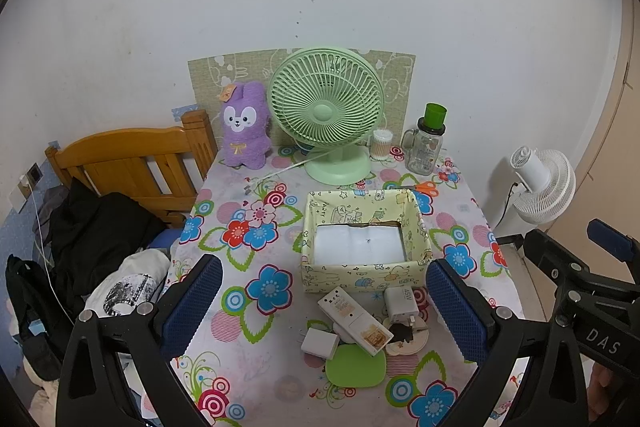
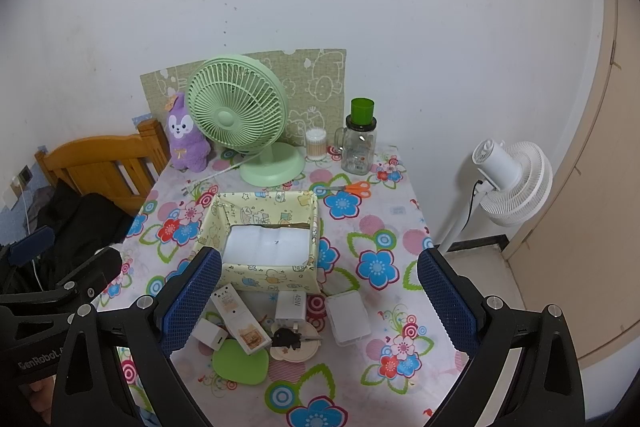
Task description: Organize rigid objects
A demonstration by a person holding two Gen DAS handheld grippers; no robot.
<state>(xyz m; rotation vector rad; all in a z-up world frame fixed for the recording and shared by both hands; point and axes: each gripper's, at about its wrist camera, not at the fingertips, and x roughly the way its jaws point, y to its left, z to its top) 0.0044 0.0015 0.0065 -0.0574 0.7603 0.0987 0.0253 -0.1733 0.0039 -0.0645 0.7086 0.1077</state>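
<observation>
Left gripper [image 1: 324, 307] spread wide, nothing held, hovering above the near half of the flowered counter [image 1: 224, 227]. Right gripper [image 2: 320, 301] likewise wide apart and empty, seen from the left wrist view as a black frame at the far right.

Between and just beyond both grippers' blue pads: patterned box [image 2: 260, 239], open-topped, white lining inside. Just in front of the box, a loose cluster of small rigid items: white remote [image 2: 240, 319] lying diagonally, white 45W charger [image 2: 291, 307] beside it, small white adapter [image 2: 210, 334], green rounded pad [image 2: 240, 363] partly under the remote, black keys [image 2: 286, 337] on a round cream coaster [image 2: 294, 351], clear lidded case [image 2: 347, 317] to the right of the charger.

Farther back: green desk fan [image 2: 240, 115], purple plush rabbit [image 2: 186, 137], glass jar with green cap [image 2: 360, 143], orange-handled scissors [image 2: 352, 189].
</observation>
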